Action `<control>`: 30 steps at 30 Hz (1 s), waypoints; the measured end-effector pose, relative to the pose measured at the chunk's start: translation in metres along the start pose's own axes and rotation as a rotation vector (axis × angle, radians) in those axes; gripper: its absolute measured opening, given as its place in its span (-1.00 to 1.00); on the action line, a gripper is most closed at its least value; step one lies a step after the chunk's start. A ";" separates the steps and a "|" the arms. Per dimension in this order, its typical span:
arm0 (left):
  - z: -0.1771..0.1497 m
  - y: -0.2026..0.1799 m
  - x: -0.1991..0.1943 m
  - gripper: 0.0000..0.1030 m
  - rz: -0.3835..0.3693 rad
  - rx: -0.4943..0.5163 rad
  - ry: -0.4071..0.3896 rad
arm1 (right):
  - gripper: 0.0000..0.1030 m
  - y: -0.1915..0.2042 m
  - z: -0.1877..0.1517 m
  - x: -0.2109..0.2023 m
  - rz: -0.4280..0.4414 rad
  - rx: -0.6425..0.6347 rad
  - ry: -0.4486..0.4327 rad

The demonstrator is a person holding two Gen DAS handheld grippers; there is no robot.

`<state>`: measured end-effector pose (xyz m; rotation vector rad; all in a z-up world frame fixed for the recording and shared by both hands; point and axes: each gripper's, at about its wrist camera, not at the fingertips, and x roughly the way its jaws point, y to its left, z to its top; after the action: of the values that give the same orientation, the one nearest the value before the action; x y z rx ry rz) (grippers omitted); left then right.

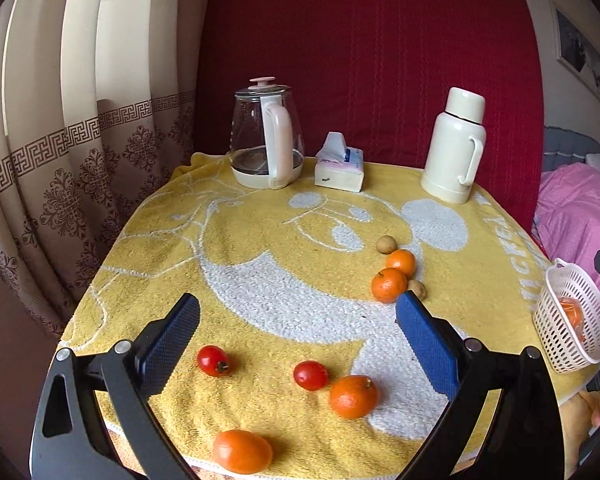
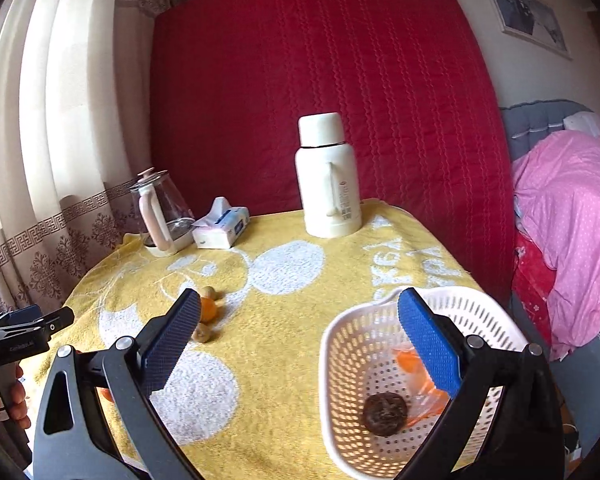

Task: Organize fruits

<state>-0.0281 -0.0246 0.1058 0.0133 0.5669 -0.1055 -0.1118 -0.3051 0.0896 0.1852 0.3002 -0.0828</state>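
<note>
In the left wrist view my left gripper point(image 1: 298, 310) is open and empty above the yellow towel. Under it lie two red tomatoes point(image 1: 213, 360) point(image 1: 310, 375), an orange point(image 1: 353, 396) and an oval orange fruit point(image 1: 242, 451). Farther right are two more oranges point(image 1: 389, 285) and two small brown fruits point(image 1: 387, 244). In the right wrist view my right gripper point(image 2: 300, 312) is open and empty over the white basket point(image 2: 340, 360). The basket holds a dark brown fruit point(image 2: 385, 409) and something orange point(image 2: 408, 360).
A glass kettle point(image 1: 264, 136), a tissue box point(image 1: 339, 166) and a white thermos point(image 1: 456, 148) stand along the table's far edge before a red panel. The basket point(image 1: 572, 318) sits at the table's right edge. A pink bed point(image 2: 568, 216) is right, curtains left.
</note>
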 end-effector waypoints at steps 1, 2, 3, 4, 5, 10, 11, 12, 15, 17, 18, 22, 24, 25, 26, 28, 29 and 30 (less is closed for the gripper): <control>-0.001 0.004 0.000 0.90 0.008 -0.002 0.001 | 0.94 0.004 0.000 0.003 0.007 -0.003 0.004; -0.002 0.008 0.000 0.90 0.012 -0.004 0.002 | 0.94 0.010 0.000 0.005 0.018 -0.007 0.011; -0.003 0.011 0.000 0.90 0.014 -0.008 0.003 | 0.94 0.015 -0.001 0.007 0.027 -0.014 0.019; -0.004 0.014 0.000 0.90 0.018 -0.010 0.005 | 0.94 0.021 -0.001 0.010 0.037 -0.024 0.029; -0.005 0.017 0.000 0.90 0.022 -0.011 0.006 | 0.94 0.027 -0.003 0.011 0.051 -0.037 0.039; -0.009 0.029 0.002 0.90 0.041 -0.012 0.018 | 0.94 0.054 -0.009 0.018 0.131 -0.060 0.086; -0.010 0.032 0.002 0.90 0.044 -0.013 0.019 | 0.94 0.061 -0.012 0.021 0.145 -0.071 0.100; -0.011 0.035 0.002 0.90 0.048 -0.013 0.020 | 0.94 0.068 -0.014 0.023 0.155 -0.082 0.110; -0.014 0.043 0.003 0.90 0.054 -0.022 0.025 | 0.94 0.089 -0.022 0.028 0.184 -0.126 0.143; -0.016 0.048 0.003 0.90 0.050 -0.029 0.030 | 0.94 0.103 -0.027 0.032 0.202 -0.152 0.162; -0.018 0.051 0.003 0.90 0.048 -0.033 0.032 | 0.94 0.109 -0.030 0.034 0.210 -0.161 0.174; -0.022 0.062 0.006 0.90 0.042 -0.049 0.046 | 0.94 0.128 -0.040 0.044 0.252 -0.181 0.223; -0.023 0.067 0.008 0.90 0.036 -0.060 0.055 | 0.94 0.137 -0.045 0.049 0.274 -0.188 0.249; -0.024 0.069 0.009 0.90 0.035 -0.064 0.058 | 0.94 0.142 -0.048 0.052 0.282 -0.192 0.262; -0.025 0.071 0.010 0.90 0.036 -0.067 0.060 | 0.94 0.145 -0.051 0.054 0.286 -0.195 0.270; -0.026 0.074 0.012 0.90 0.035 -0.071 0.066 | 0.94 0.151 -0.055 0.058 0.294 -0.199 0.286; -0.026 0.075 0.013 0.90 0.035 -0.072 0.068 | 0.94 0.154 -0.056 0.060 0.299 -0.200 0.296; -0.026 0.077 0.014 0.90 0.035 -0.073 0.071 | 0.94 0.157 -0.058 0.063 0.304 -0.201 0.305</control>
<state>-0.0226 0.0514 0.0747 -0.0443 0.6405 -0.0503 -0.0518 -0.1436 0.0429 0.0409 0.5772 0.2784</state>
